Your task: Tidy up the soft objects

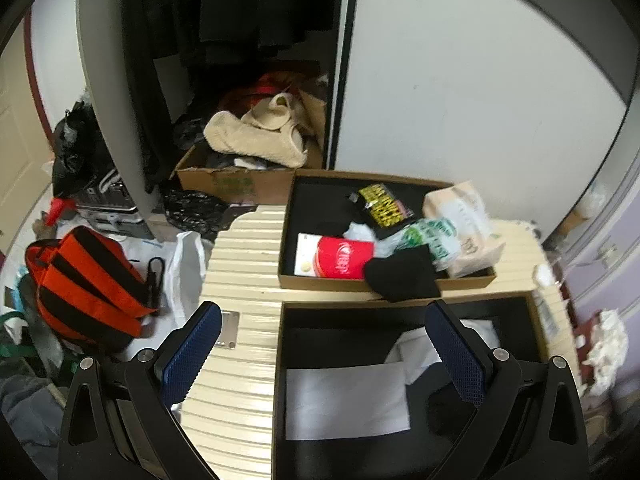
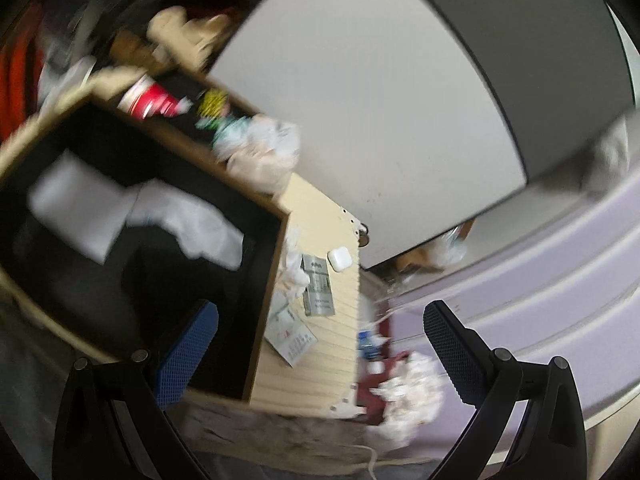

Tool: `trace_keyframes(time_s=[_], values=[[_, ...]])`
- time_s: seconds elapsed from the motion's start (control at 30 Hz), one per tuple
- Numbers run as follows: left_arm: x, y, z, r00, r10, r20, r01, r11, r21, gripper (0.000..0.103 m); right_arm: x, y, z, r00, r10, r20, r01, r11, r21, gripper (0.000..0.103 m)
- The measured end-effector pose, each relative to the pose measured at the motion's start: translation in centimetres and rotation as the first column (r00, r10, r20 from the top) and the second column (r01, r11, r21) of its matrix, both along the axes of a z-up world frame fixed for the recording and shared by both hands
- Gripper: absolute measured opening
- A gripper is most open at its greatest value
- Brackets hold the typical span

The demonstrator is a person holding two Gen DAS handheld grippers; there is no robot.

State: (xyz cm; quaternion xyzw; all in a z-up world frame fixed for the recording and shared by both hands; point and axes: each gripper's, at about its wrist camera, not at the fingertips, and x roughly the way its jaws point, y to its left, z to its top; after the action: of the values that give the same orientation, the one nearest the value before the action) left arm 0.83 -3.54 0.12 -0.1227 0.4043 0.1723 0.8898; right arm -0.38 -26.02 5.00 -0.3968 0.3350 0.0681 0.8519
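Motion blur smears the near box [image 2: 276, 256] in the right wrist view; its white cloths [image 2: 188, 220] lack detail.

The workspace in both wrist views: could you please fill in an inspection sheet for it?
Surface: cream ribbed suitcase lying flat, carrying two open boxes.
Job's things: far box holds a red packet, a black-and-yellow packet, a tissue pack; a black cloth hangs over its near rim. Near box holds white cloths and dark fabric.
Clutter: white earbud case, leaflets, crumpled tissues.
Grippers: left hand-held gripper open, empty, over the near box; right hand-held gripper open, empty.
Cables: thin white cable at the lower edge.
Surroundings: open wardrobe, cardboard box of clothes, orange bag on the floor.
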Motion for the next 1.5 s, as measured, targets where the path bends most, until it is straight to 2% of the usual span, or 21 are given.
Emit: trace_keyframes(time_s=[0.1, 0.17, 0.23, 0.3, 0.37, 0.43, 0.57, 0.67, 0.77, 0.83, 0.9, 0.93, 1.03, 1.13, 1.23, 1.33, 1.37, 1.4, 1.47, 1.5], values=[[0.8, -0.9, -0.8, 0.999, -0.014, -0.030, 0.015, 0.999, 0.044, 0.101, 2.2, -1.0, 2.6, 0.999, -0.025, -0.032, 0.028, 0.991, 0.128, 0.102], [1.3, -1.4, -1.3, 0.999, -0.026, -0.047, 0.030, 0.996, 0.080, 0.101, 3.5, -1.7, 3.8, 0.997, 0.004, -0.075, 0.012, 0.977, 0.214, 0.102], [1.8, -1.9, -1.8, 0.997, -0.040, -0.061, 0.046, 0.994, 0.097, 0.101, 4.0, -2.7, 3.6, 0.994, 0.017, -0.110, 0.014, 0.961, 0.278, 0.102], [2.2, -2.0, -2.1, 0.997, -0.044, -0.065, 0.050, 0.994, 0.093, 0.101, 4.1, -4.6, 2.7, 0.982, 0.046, -0.183, 0.029, 0.922, 0.387, 0.102], [2.7, -1.9, -2.2, 0.997, -0.040, -0.064, 0.044, 0.996, 0.072, 0.101, 4.2, -6.2, 1.6, 0.967, 0.020, -0.255, 0.100, 0.889, 0.447, 0.102], [3.1, -1.7, -2.0, 0.998, -0.033, -0.052, 0.034, 0.999, 0.029, 0.101, 4.4, -7.6, 0.8, 0.947, -0.025, -0.319, 0.182, 0.862, 0.473, 0.102], [5.3, -1.2, -2.1, 0.999, -0.026, -0.044, 0.022, 0.996, -0.089, 0.101, 5.2, -9.3, 1.5, 0.935, -0.078, -0.346, 0.261, 0.814, 0.520, 0.102], [8.3, -1.7, -3.0, 0.996, -0.044, -0.081, 0.035, 0.993, -0.109, 0.101, 5.9, -9.5, 1.7, 0.930, -0.080, -0.359, 0.274, 0.800, 0.533, 0.102], [11.6, -2.5, -4.6, 0.987, -0.060, -0.148, 0.048, 0.995, -0.085, 0.101, 6.3, -9.8, 1.4, 0.916, -0.071, -0.395, 0.289, 0.800, 0.526, 0.102], [13.6, -2.6, -6.2, 0.972, -0.072, -0.223, 0.049, 0.993, -0.108, 0.101, 6.3, -10.1, 1.0, 0.906, -0.067, -0.419, 0.298, 0.804, 0.515, 0.102], [15.4, -2.2, -8.3, 0.948, -0.084, -0.306, 0.030, 0.984, -0.175, 0.101, 6.3, -10.4, 0.9, 0.900, -0.075, -0.429, 0.312, 0.799, 0.515, 0.102], [15.8, -1.9, -9.1, 0.939, -0.068, -0.336, 0.006, 0.983, -0.185, 0.101, 6.4, -10.7, 1.0, 0.897, -0.079, -0.435, 0.321, 0.792, 0.519, 0.102], [16.7, -1.3, -10.3, 0.925, -0.048, -0.378, -0.024, 0.983, -0.184, 0.101, 6.7, -10.9, 1.0, 0.894, -0.088, -0.440, 0.337, 0.778, 0.529, 0.102], [17.4, -0.8, -11.6, 0.899, -0.051, -0.435, -0.044, 0.978, -0.206, 0.101, 7.1, -11.3, 1.0, 0.888, -0.108, -0.446, 0.361, 0.764, 0.534, 0.102], [17.7, -0.7, -12.1, 0.894, -0.063, -0.443, -0.042, 0.974, -0.223, 0.101, 7.3, -11.7, 0.6, 0.878, -0.113, -0.465, 0.384, 0.747, 0.543, 0.102], [18.2, -1.1, -12.4, 0.871, -0.073, -0.485, -0.022, 0.982, -0.187, 0.092, 7.5, -12.3, 0.4, 0.861, -0.107, -0.497, 0.417, 0.709, 0.569, 0.102], [18.4, -1.3, -12.6, 0.864, -0.071, -0.499, -0.019, 0.985, -0.173, 0.078, 7.5, -12.4, 0.4, 0.857, -0.107, -0.504, 0.426, 0.698, 0.575, 0.102], [18.4, -1.4, -12.6, 0.866, -0.082, -0.493, -0.013, 0.982, -0.186, 0.054, 7.5, -12.7, 0.4, 0.852, -0.102, -0.513, 0.435, 0.683, 0.586, 0.102], [18.3, -1.6, -12.4, 0.877, -0.096, -0.470, -0.015, 0.974, -0.228, 0.036, 7.5, -13.0, 0.4, 0.848, -0.090, -0.523, 0.443, 0.662, 0.605, 0.102], [18.2, -1.5, -12.1, 0.879, -0.090, -0.469, -0.021, 0.974, -0.227, 0.032, 7.6, -13.2, 0.5, 0.846, -0.086, -0.526, 0.448, 0.651, 0.613, 0.102]])
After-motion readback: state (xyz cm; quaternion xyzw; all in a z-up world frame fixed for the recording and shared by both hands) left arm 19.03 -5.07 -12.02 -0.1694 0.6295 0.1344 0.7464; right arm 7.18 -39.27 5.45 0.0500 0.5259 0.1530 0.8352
